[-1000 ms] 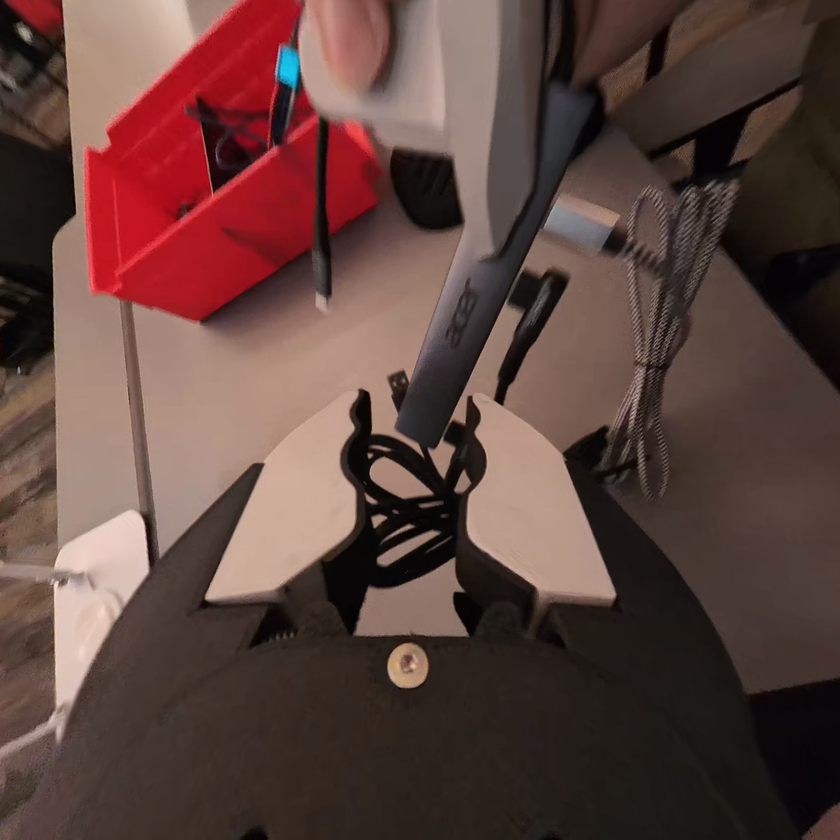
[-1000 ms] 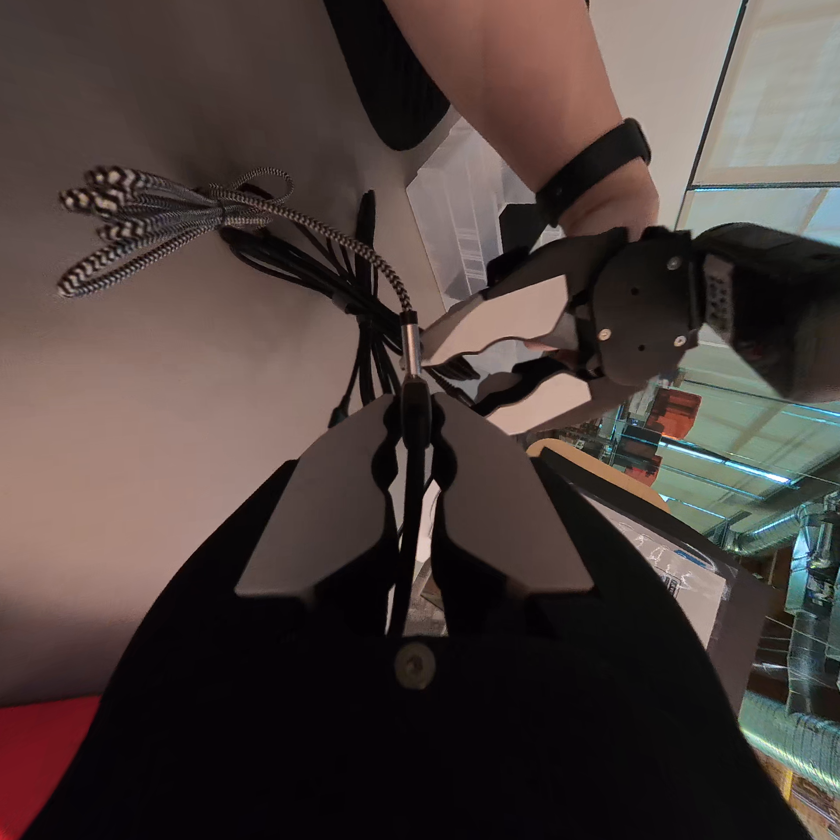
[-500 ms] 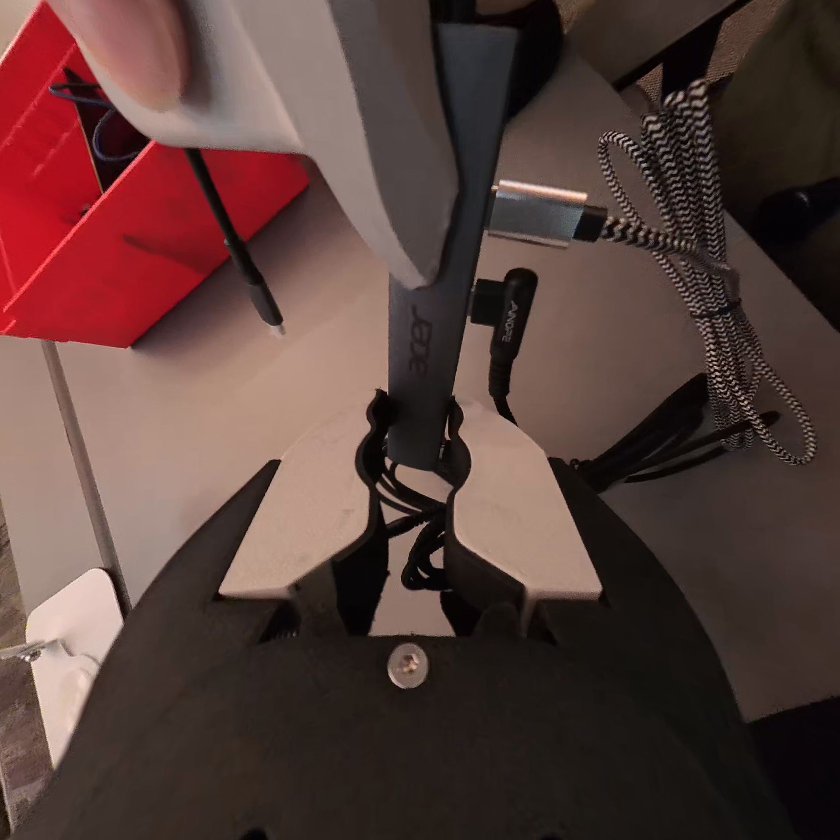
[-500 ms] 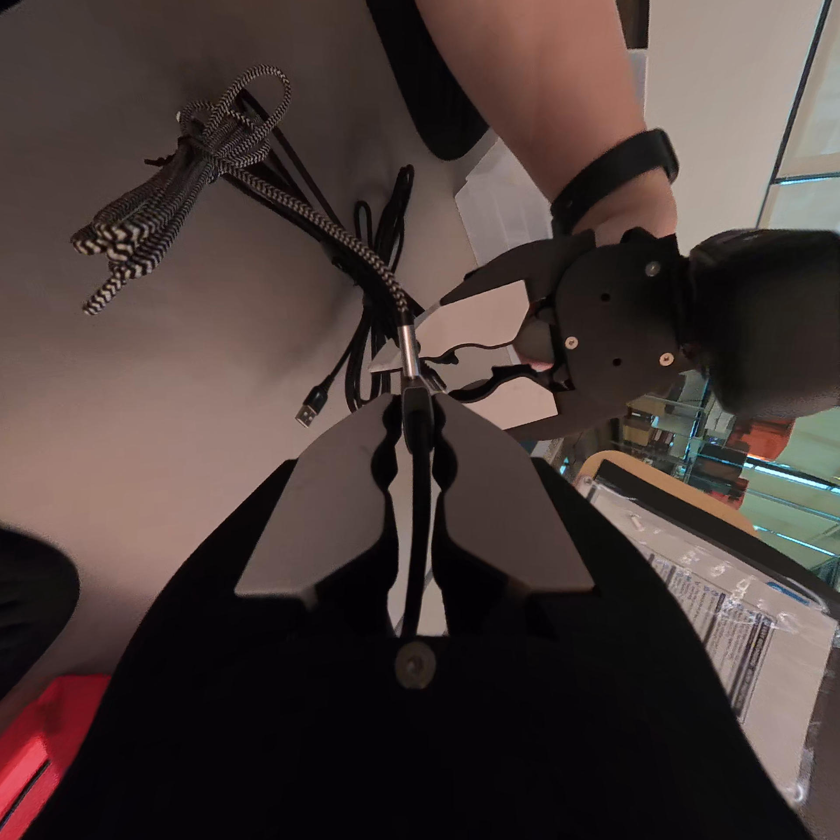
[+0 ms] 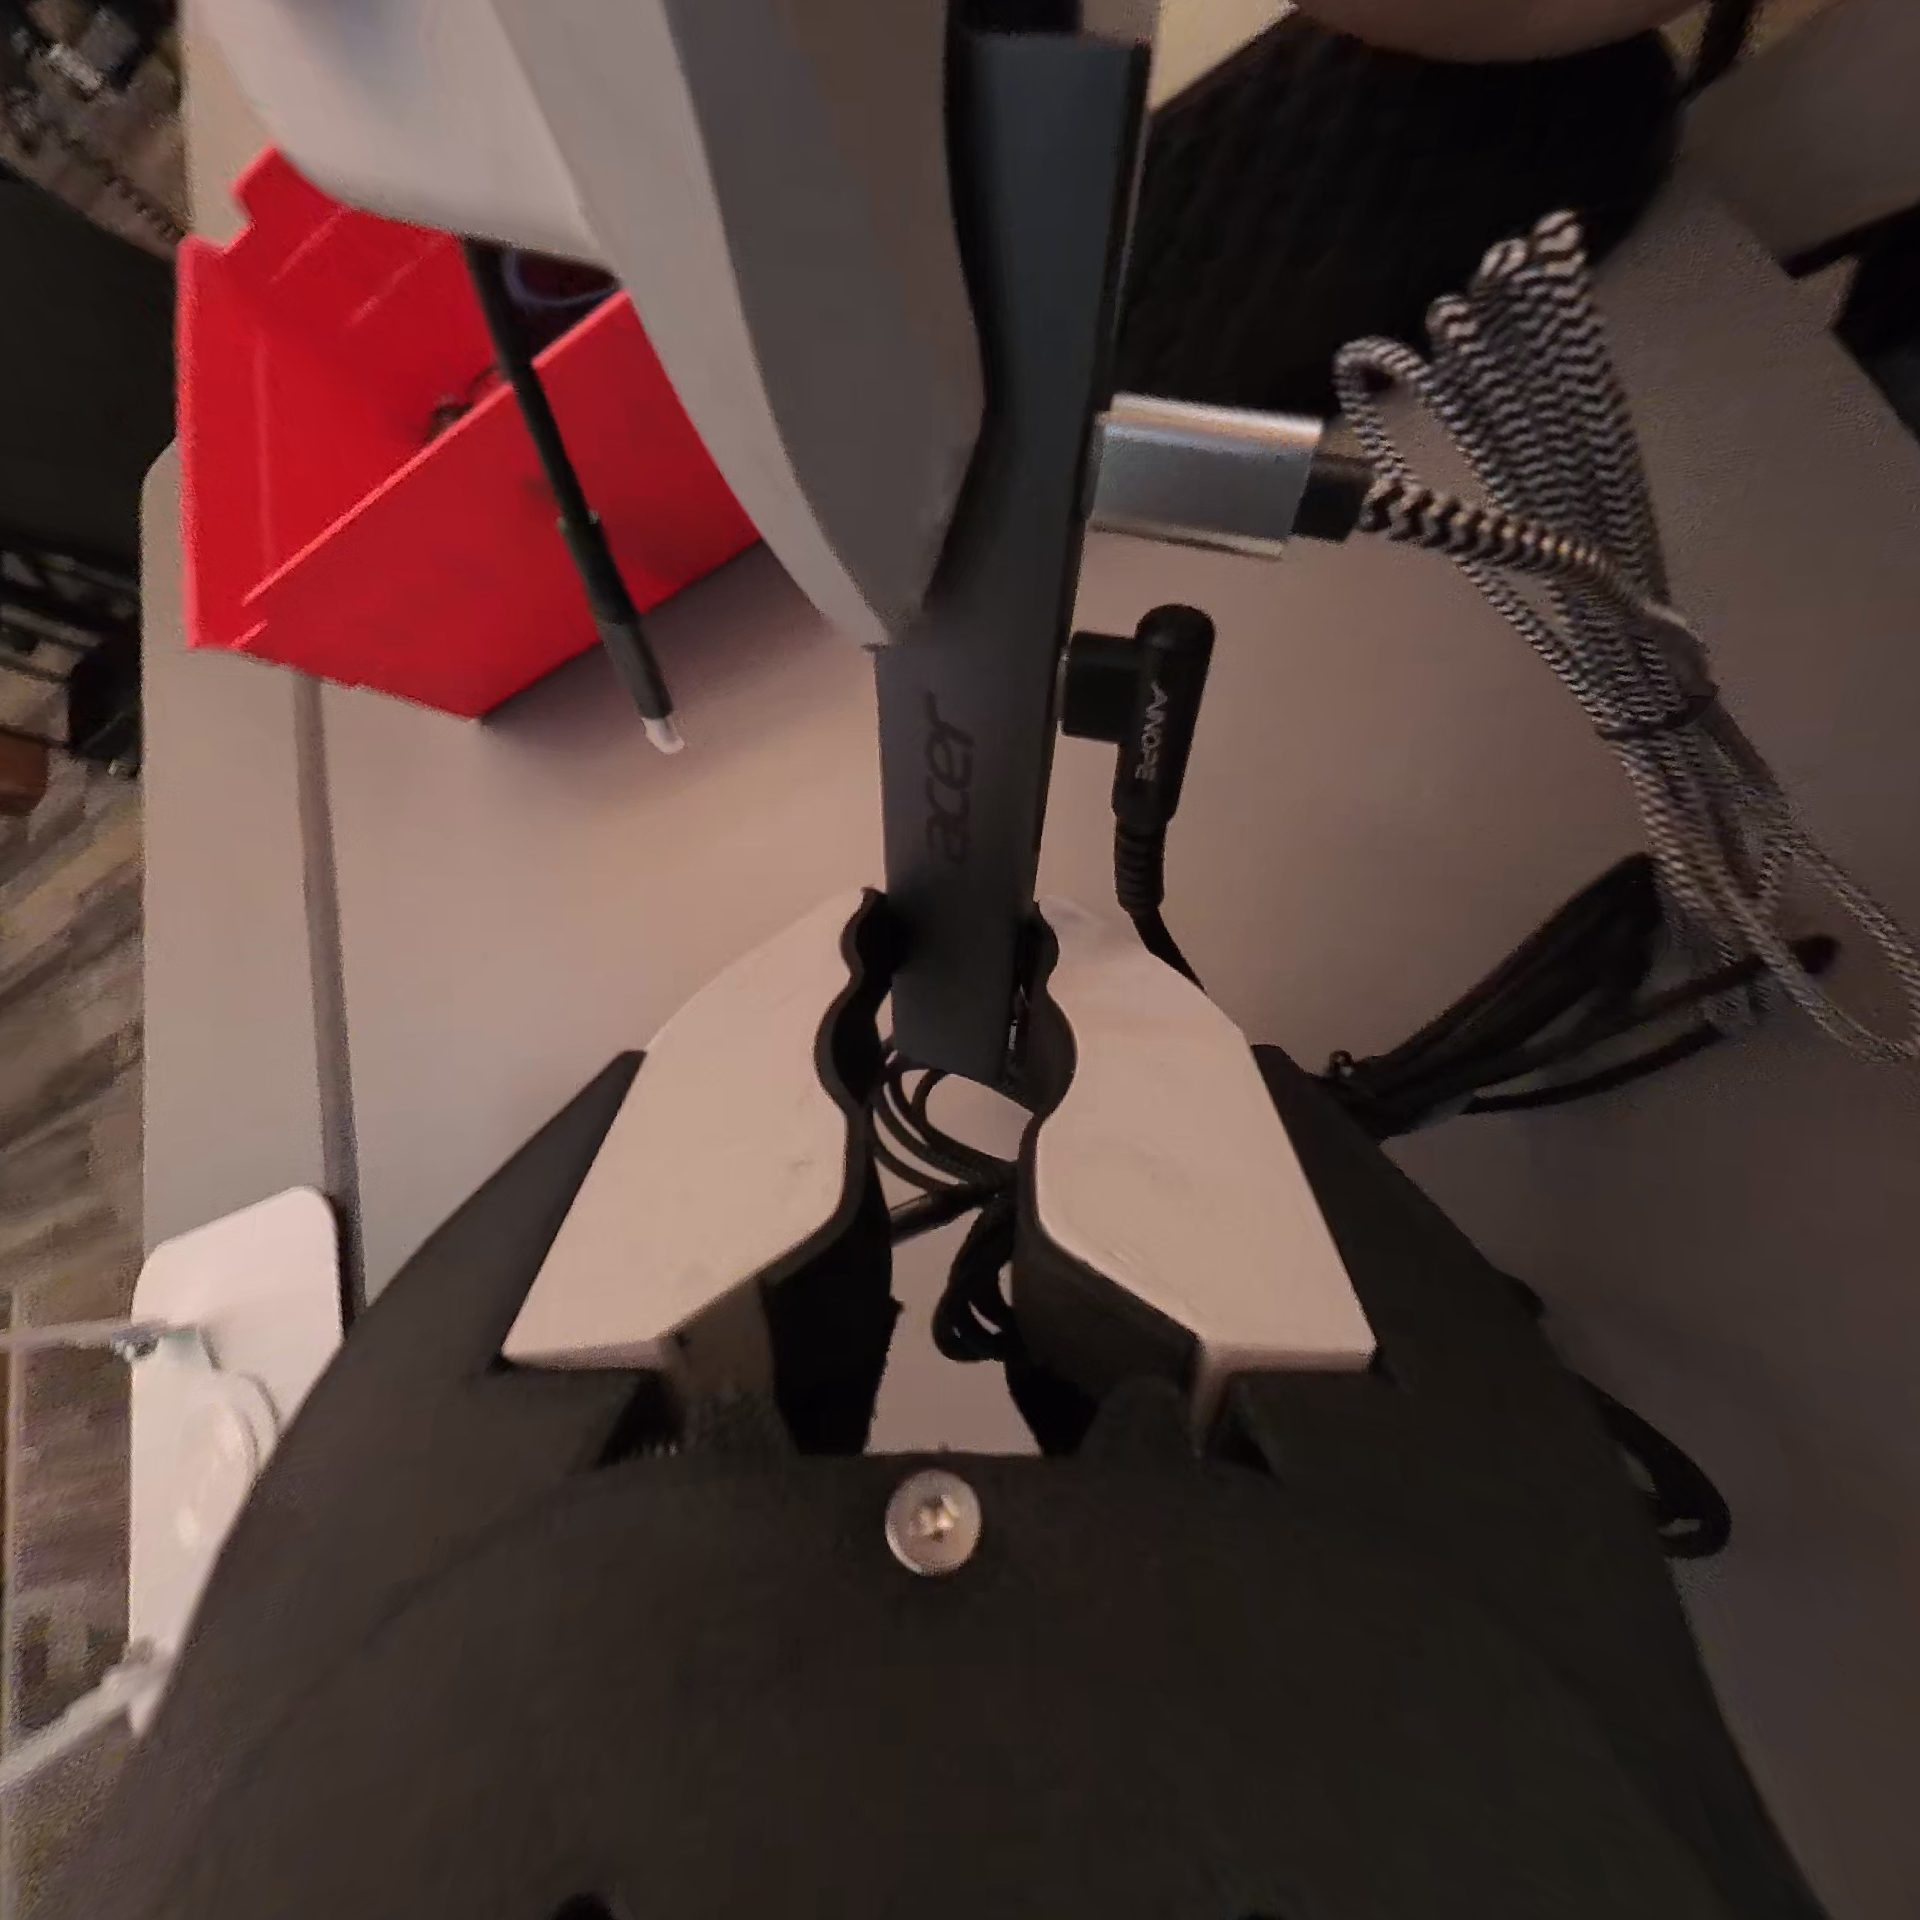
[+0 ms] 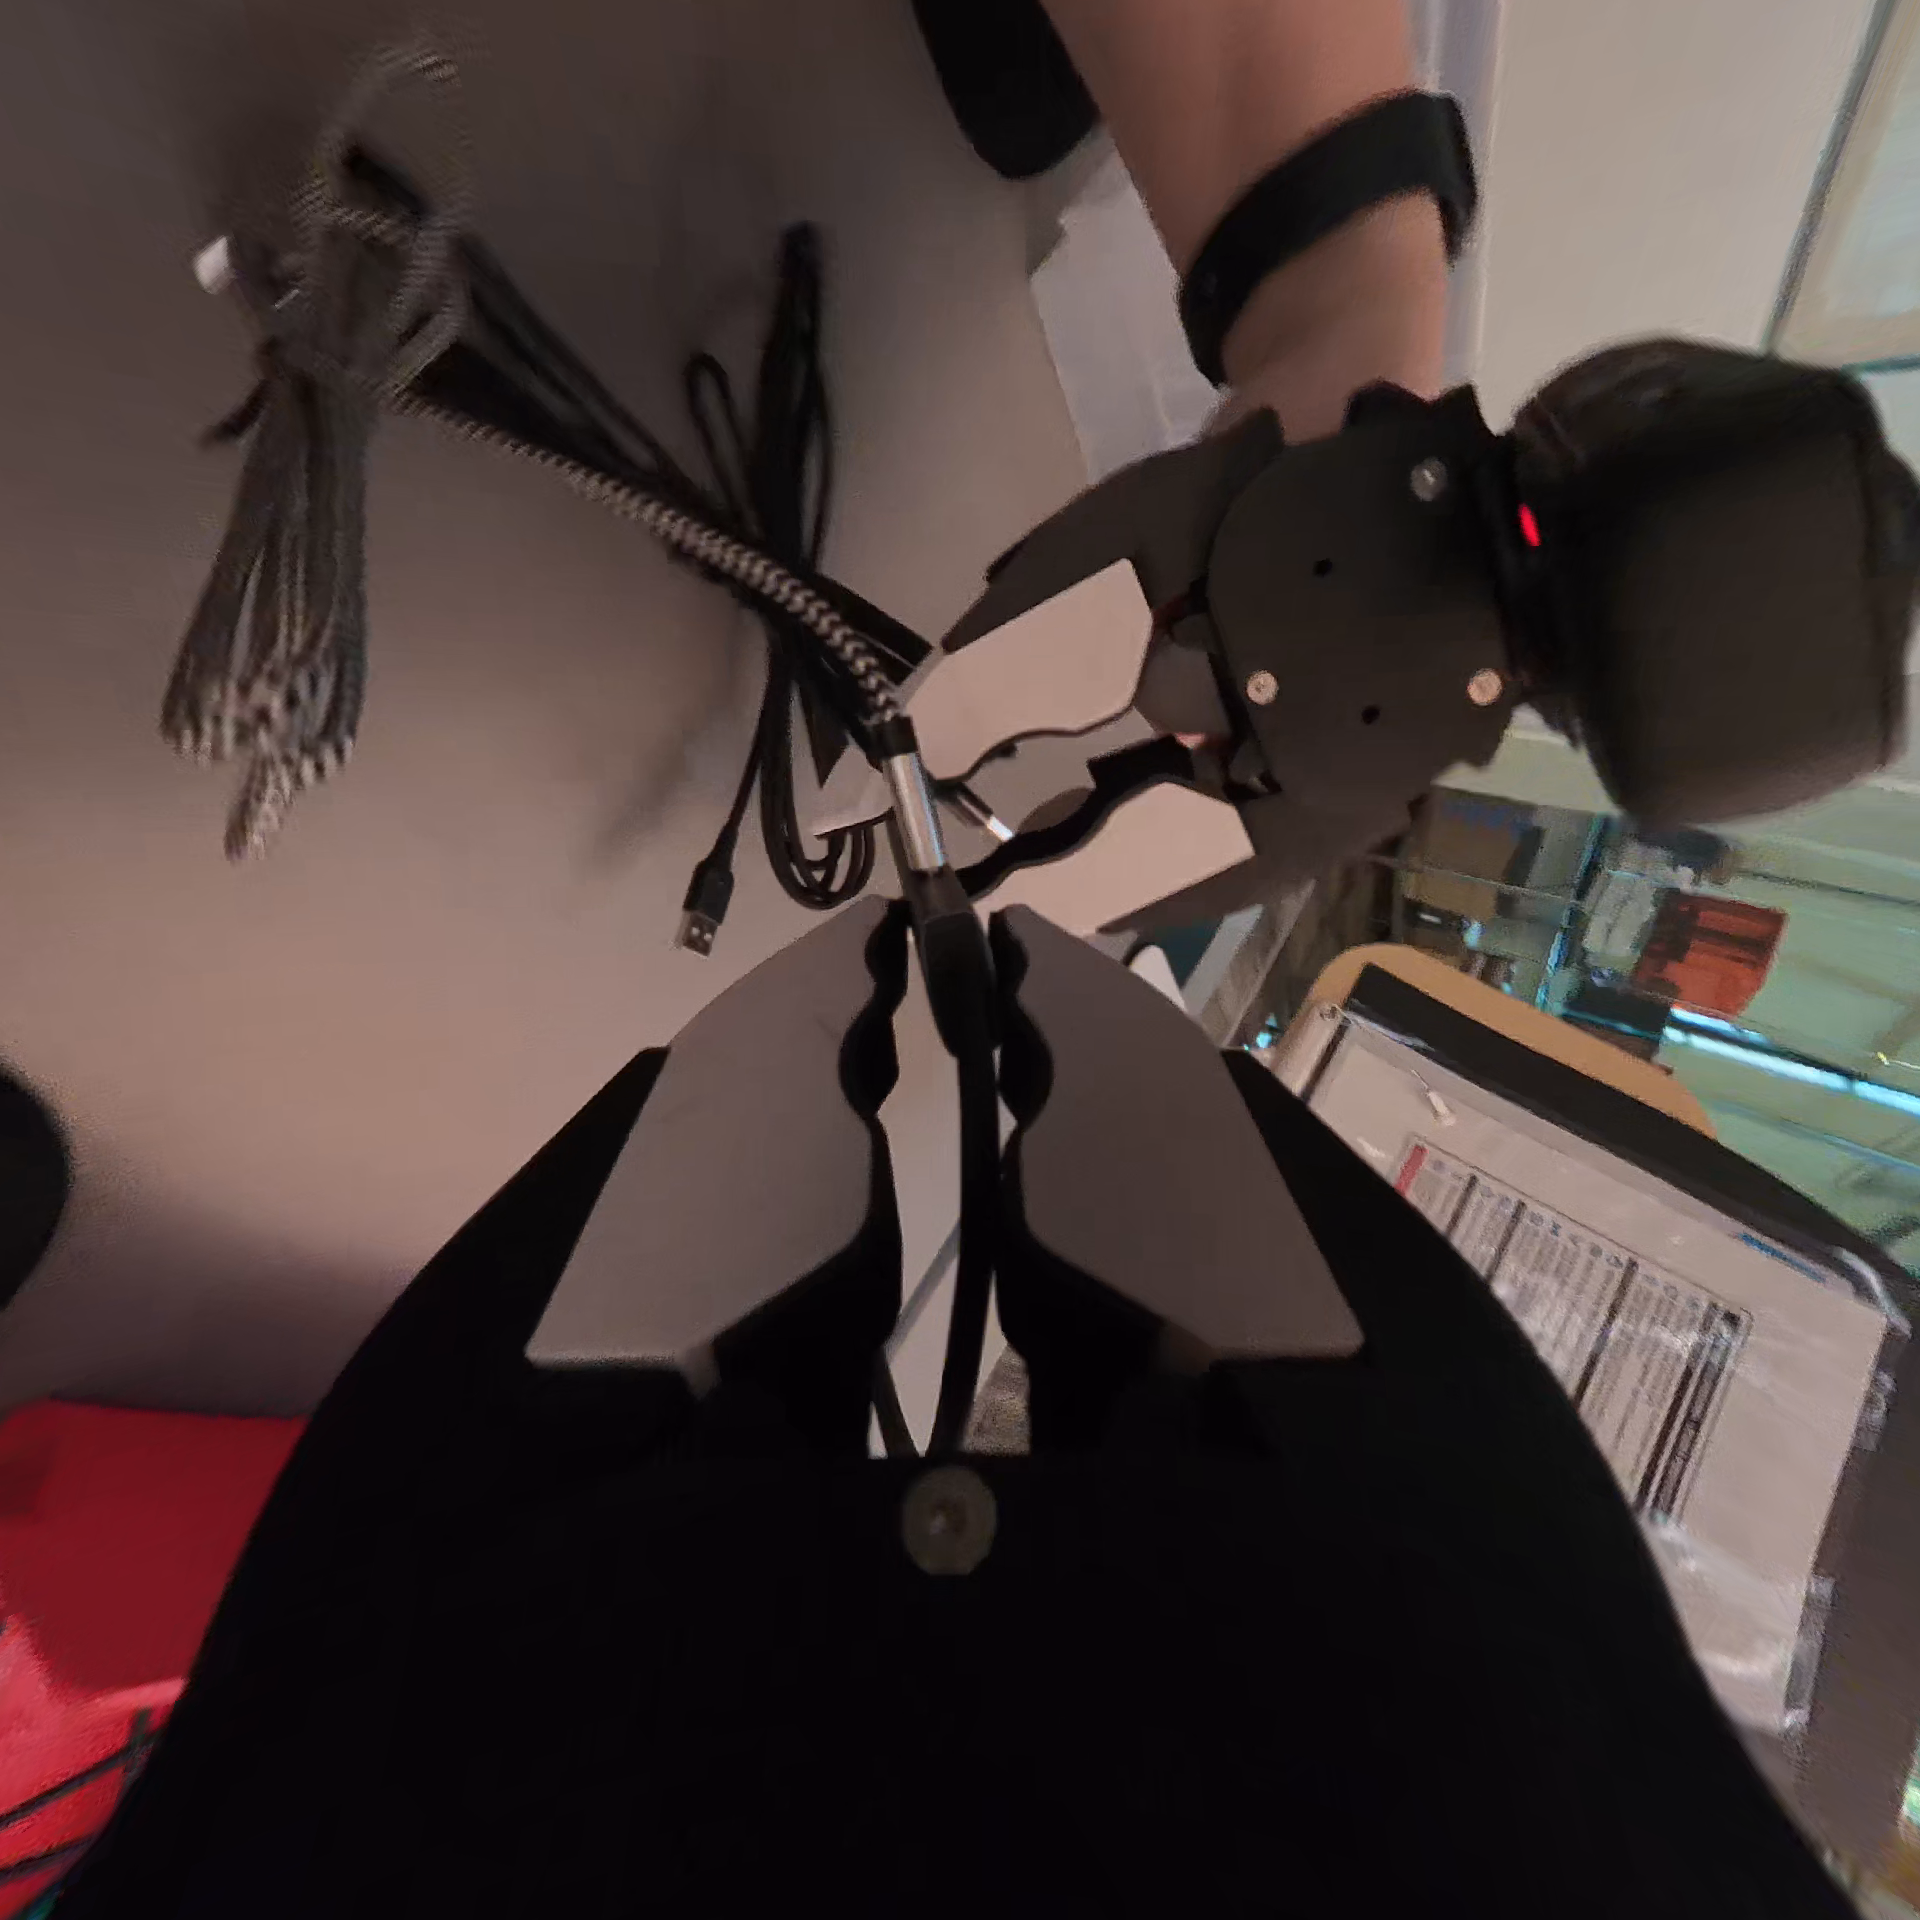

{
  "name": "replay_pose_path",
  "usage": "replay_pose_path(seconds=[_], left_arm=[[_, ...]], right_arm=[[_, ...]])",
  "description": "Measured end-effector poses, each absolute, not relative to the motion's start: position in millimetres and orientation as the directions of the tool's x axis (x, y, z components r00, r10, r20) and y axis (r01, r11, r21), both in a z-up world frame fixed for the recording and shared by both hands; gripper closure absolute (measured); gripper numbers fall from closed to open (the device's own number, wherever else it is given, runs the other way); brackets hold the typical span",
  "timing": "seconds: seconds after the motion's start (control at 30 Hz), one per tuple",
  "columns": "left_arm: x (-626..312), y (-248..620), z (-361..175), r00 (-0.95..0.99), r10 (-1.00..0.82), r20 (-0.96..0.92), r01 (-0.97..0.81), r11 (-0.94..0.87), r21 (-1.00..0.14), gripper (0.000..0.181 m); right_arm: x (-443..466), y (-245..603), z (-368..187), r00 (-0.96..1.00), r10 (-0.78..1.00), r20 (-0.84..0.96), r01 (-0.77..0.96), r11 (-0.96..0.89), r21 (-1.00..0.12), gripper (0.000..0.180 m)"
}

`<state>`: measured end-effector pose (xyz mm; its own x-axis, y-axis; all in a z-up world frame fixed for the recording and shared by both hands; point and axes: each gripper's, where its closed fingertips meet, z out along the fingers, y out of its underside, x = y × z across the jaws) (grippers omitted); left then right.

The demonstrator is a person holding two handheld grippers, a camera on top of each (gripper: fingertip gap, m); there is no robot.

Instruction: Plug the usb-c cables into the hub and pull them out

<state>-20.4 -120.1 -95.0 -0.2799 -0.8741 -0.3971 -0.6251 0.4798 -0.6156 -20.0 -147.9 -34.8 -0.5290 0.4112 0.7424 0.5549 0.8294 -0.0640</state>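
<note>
My right hand-held gripper (image 6: pixel 943 925) pinches dark edge of hub (image 6: pixel 954 961) at fingertips. Braided cable (image 6: pixel 790 592) with silver plug sits in hub end, runs back to blurred bundle on tabletop (image 6: pixel 436 935). Left hand-held gripper (image 6: pixel 935 790) just beyond plug, jaws partly apart. Black USB cable (image 6: pixel 758 790) lies loose near it.

Bin (image 5: pixel 416 499) left of hub (image 5: pixel 997 623)

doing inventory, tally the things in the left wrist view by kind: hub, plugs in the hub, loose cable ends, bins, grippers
hub: 1
plugs in the hub: 2, a silver plug and a black angled plug
loose cable ends: 1, a thin black cable hanging
red bin: 1
grippers: 2, left gripper and right gripper
total: 7
</note>
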Motion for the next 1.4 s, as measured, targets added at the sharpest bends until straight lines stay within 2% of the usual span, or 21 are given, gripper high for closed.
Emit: replay_pose_path(seconds=[0.03,0.1,0.2,0.23,0.3,0.37,0.47,0.57,0.63,0.7,0.77,0.9,0.97,1.07,1.17,1.4], left_arm=[[-22,-113,-91,-0.240,-0.886,-0.396,-0.634,0.452,-0.628,0.157],[-26,-97,-84,-0.159,-0.902,-0.401,-0.650,0.402,-0.645,0.157],[-31,-72,-74,-0.021,-0.910,-0.415,-0.650,0.328,-0.686,0.157],[-33,-63,-71,0.032,-0.909,-0.416,-0.647,0.298,-0.702,0.157],[-35,-45,-62,0.154,-0.896,-0.417,-0.627,0.238,-0.742,0.157],[-38,-29,-52,0.275,-0.874,-0.400,-0.582,0.180,-0.793,0.157],[-46,-9,-34,0.445,-0.826,-0.346,-0.477,0.109,-0.872,0.157],[-56,6,-20,0.572,-0.766,-0.292,-0.384,0.064,-0.921,0.157],[-62,15,-14,0.641,-0.713,-0.284,-0.355,0.052,-0.933,0.157],[-65,23,-10,0.699,-0.659,-0.278,-0.328,0.051,-0.943,0.157],[-64,28,-9,0.735,-0.635,-0.238,-0.291,0.021,-0.956,0.157],[-56,33,-14,0.754,-0.620,-0.216,-0.270,0.007,-0.963,0.157],[-51,33,-17,0.753,-0.621,-0.218,-0.272,0.008,-0.962,0.157],[-45,31,-19,0.747,-0.627,-0.222,-0.276,0.012,-0.961,0.157],[-41,32,-21,0.741,-0.635,-0.220,-0.286,-0.001,-0.958,0.157],[-28,40,-22,0.742,-0.656,-0.140,-0.253,-0.081,-0.964,0.156]], right_arm=[[-20,-140,-30,-0.487,0.418,0.767,0.566,0.820,-0.088,0.163],[-18,-113,-16,-0.372,0.377,0.848,0.620,0.781,-0.076,0.156],[6,-56,21,-0.165,0.130,0.978,0.766,0.641,0.044,0.156],[14,-43,30,-0.072,0.117,0.990,0.797,0.604,-0.013,0.157],[27,-24,41,0.191,0.248,0.950,0.799,0.522,-0.298,0.153],[38,-8,54,0.452,0.350,0.820,0.701,0.429,-0.570,0.146],[41,-4,77,0.691,0.467,0.552,0.421,0.361,-0.832,0.141],[22,-19,93,0.735,0.655,0.177,0.043,0.216,-0.976,0.136],[1,-35,98,0.645,0.762,-0.060,-0.173,0.070,-0.982,0.132],[-16,-41,94,0.601,0.779,-0.178,-0.269,-0.013,-0.963,0.135],[-29,-39,84,0.635,0.757,-0.154,-0.261,0.023,-0.965,0.143],[-43,-31,66,0.722,0.692,0.001,-0.129,0.135,-0.982,0.157],[-43,-24,59,0.753,0.657,0.035,-0.082,0.147,-0.986,0.156],[-38,-13,51,0.769,0.639,0.010,-0.084,0.116,-0.990,0.159],[-36,-11,50,0.744,0.668,-0.019,-0.126,0.113,-0.986,0.171],[-23,1,51,0.805,0.594,0.006,-0.104,0.151,-0.983,0.173]])
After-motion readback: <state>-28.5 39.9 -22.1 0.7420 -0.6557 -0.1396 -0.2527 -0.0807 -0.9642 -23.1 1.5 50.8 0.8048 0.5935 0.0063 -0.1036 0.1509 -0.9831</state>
